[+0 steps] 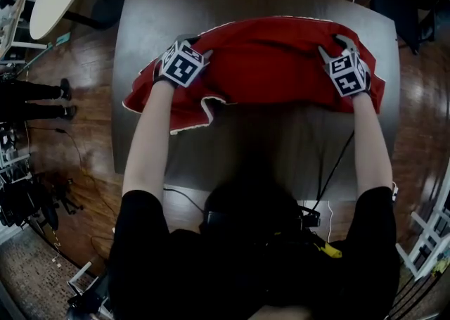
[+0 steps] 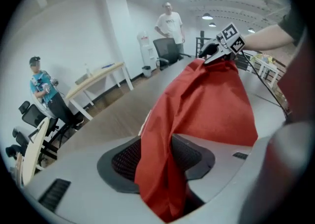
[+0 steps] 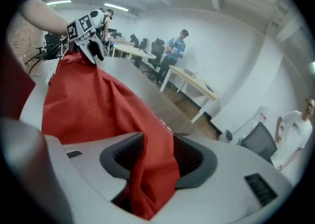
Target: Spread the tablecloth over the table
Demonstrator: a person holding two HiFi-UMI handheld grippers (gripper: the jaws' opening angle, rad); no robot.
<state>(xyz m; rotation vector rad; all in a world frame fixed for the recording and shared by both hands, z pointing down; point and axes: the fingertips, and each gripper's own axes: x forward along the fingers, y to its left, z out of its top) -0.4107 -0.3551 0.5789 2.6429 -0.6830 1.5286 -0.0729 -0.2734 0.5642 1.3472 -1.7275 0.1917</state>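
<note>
A red tablecloth (image 1: 271,58) lies bunched at upper middle on the grey table (image 1: 281,150), its edge loose between the parted jaws of the left gripper (image 1: 191,44) and right gripper (image 1: 335,46). Soft and light, it is probably best gripped at its corners.

Head cam overhead; all share tablecloth (image 1: 267,58).

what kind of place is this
Probably an open-plan office or lab: a long desk, a black office chair and what looks like a water dispenser by the wall.
</note>
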